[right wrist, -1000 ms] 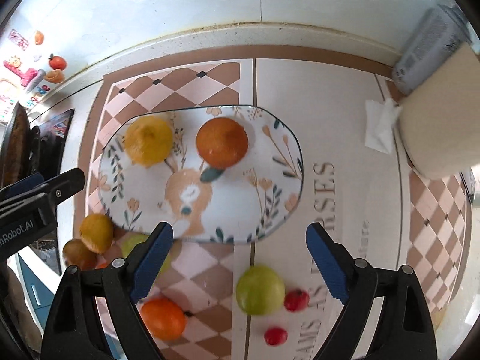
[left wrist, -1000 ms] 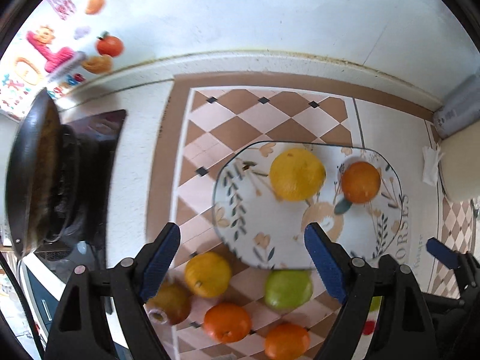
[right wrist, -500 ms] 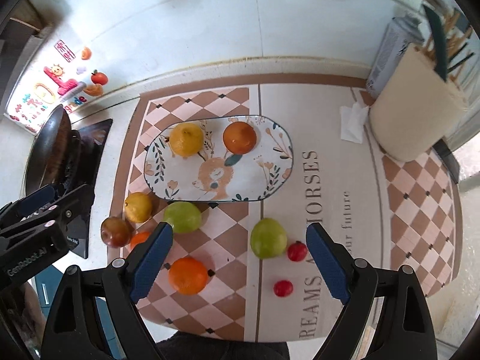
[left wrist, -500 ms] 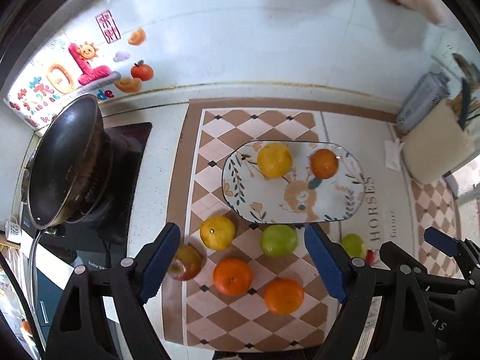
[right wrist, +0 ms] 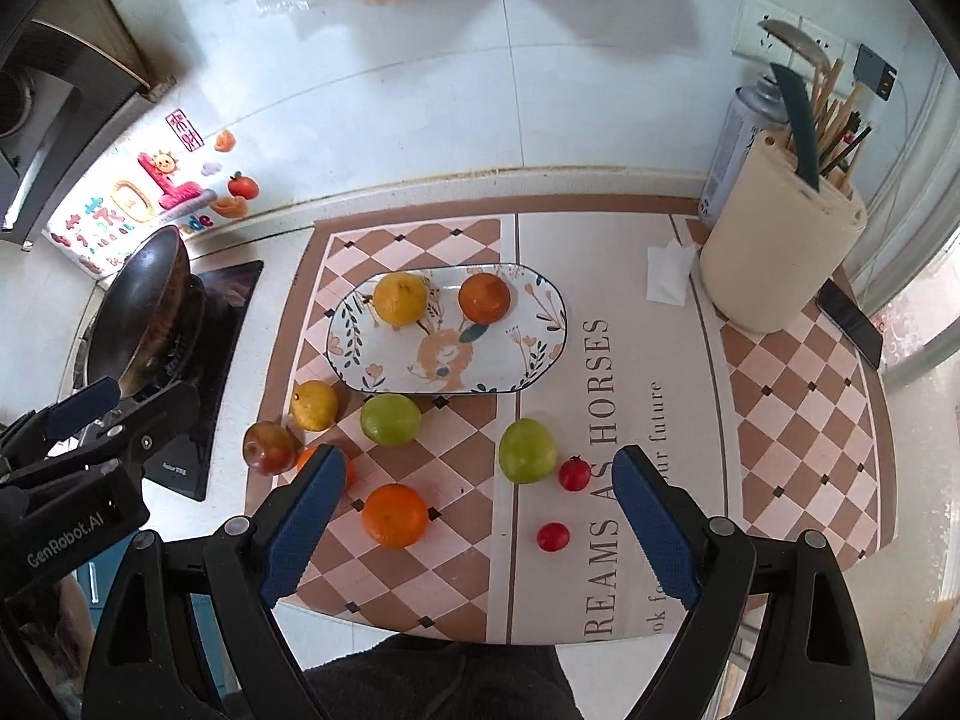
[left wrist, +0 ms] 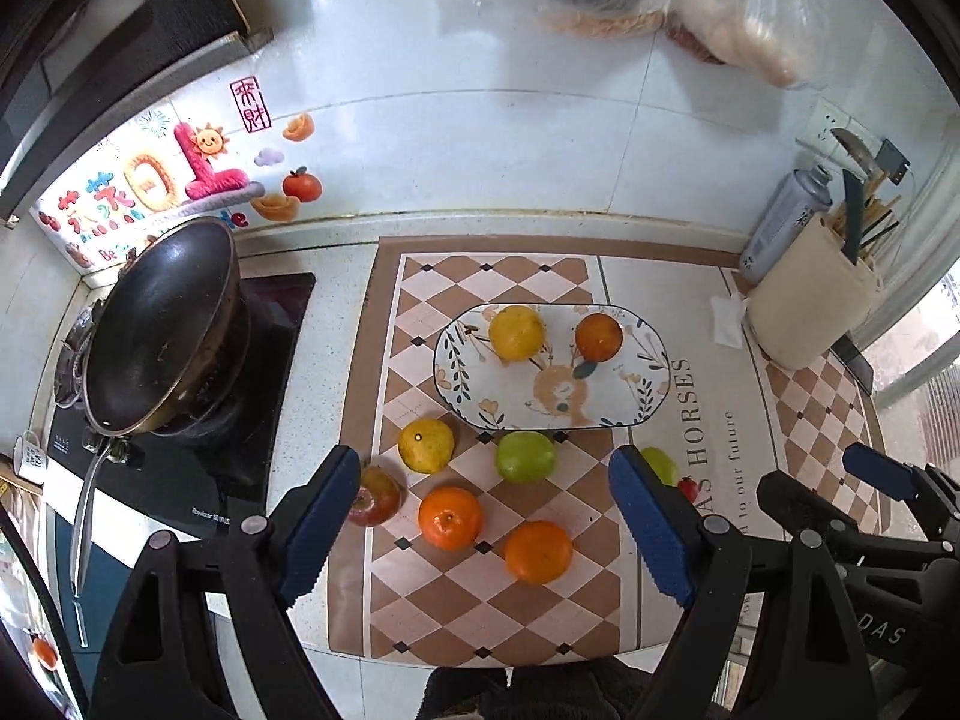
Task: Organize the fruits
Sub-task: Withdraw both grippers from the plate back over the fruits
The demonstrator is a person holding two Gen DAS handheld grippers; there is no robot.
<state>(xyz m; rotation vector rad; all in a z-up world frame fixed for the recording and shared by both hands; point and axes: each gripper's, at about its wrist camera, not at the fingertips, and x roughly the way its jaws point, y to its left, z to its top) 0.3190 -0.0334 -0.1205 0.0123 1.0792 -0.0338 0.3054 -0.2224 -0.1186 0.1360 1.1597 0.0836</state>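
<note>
Both the left tongs (left wrist: 474,531) and right tongs (right wrist: 480,525) hang released and empty above the loose round oranges (right wrist: 395,515) and green apples (right wrist: 527,450), well short of the oval floral ceramic plate (right wrist: 540,354).

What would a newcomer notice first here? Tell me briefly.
The oval plate mid-mat, holding a yellow fruit and an orange. In front of it, loose fruit lies scattered on the mat, including two green apples. A black wok sits on the stove at left.
</note>
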